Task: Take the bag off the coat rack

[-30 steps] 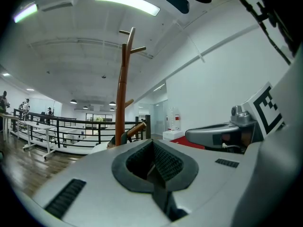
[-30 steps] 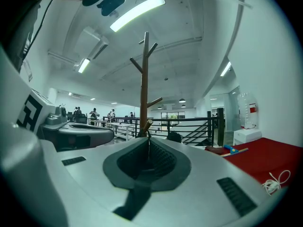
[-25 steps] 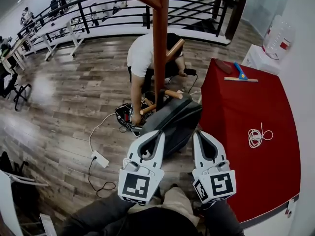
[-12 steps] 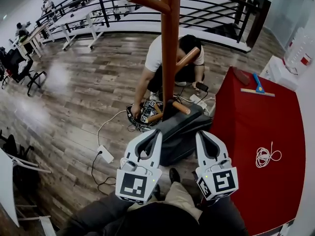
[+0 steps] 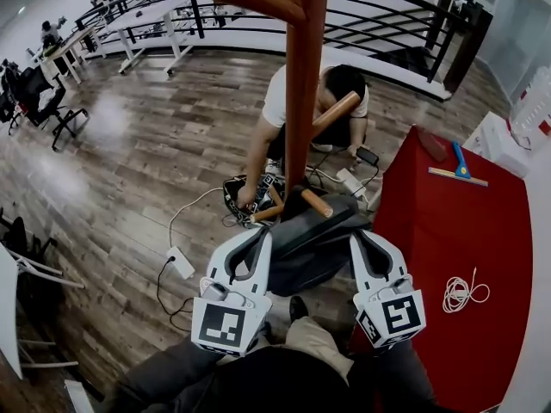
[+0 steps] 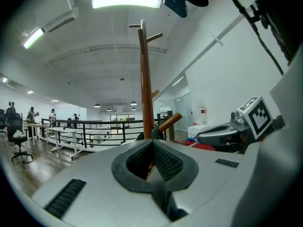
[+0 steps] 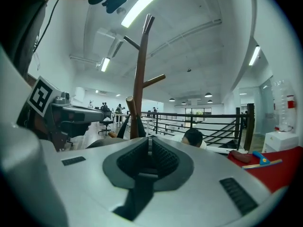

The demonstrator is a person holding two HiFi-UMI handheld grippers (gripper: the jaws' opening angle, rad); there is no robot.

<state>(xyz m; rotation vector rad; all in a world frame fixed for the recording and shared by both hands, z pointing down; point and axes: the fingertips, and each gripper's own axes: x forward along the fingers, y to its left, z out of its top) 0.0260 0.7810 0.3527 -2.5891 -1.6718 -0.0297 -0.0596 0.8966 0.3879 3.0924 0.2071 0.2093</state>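
Little writing can be read: each claw carries a marker cube printed with a black-and-white square pattern and no letters, and the red label on a white object at the far right of the head view is too small to read. The dark grey bag hangs from a low peg of the wooden coat rack, its body slumped beside the pole above the wooden floor. In the head view the left claw and the right claw flank the bag, one on each side; whether either touches it cannot be told. Both claws are clenched, pads together at the tips with nothing between them, and each gripper view looks past its closed tips at the rack's pole. Behind the rack a crouching person reaches down to a tangle of cables on the floor. To the right a red tabletop holds a coiled white cable and a blue-handled squeegee. Compared with a second ago, the rack's pole fills more of the head view and its top peg looms larger, the red tabletop has slid toward the right edge, and the claws, which sat below the bag, now stand along its two sides. The bag remains on its peg.
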